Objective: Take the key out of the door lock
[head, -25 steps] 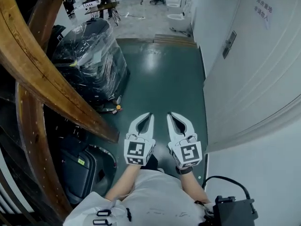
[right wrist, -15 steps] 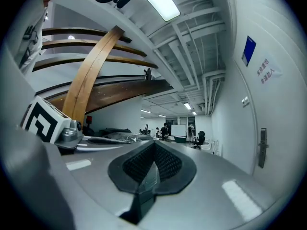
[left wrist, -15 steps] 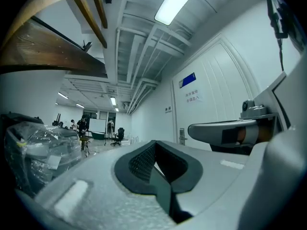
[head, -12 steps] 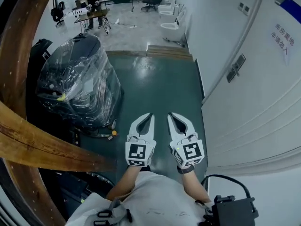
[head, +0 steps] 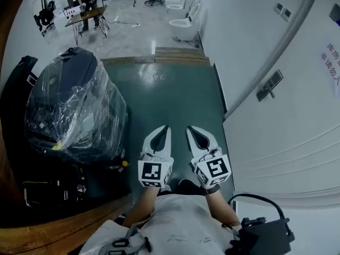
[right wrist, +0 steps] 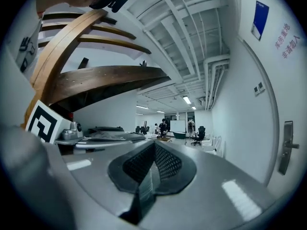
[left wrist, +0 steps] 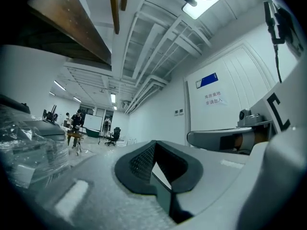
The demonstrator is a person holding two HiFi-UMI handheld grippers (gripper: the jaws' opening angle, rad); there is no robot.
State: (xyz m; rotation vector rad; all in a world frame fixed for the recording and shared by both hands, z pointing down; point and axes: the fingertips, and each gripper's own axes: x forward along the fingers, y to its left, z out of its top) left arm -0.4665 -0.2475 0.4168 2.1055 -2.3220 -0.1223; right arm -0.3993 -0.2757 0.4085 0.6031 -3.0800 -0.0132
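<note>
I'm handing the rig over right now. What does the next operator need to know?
Left gripper: shut, empty, held out in front of the body over the green floor.
Right gripper: shut, empty, beside the left one, touching nothing.
Door: on the right. Its lock plate with the handle sits ahead and to the right, well clear of both grippers. The key is too small to make out in any view.
Done: nothing yet; the lock has not been touched.
Left: move to the door, find the key at the lock, grip it and pull it out.
</note>
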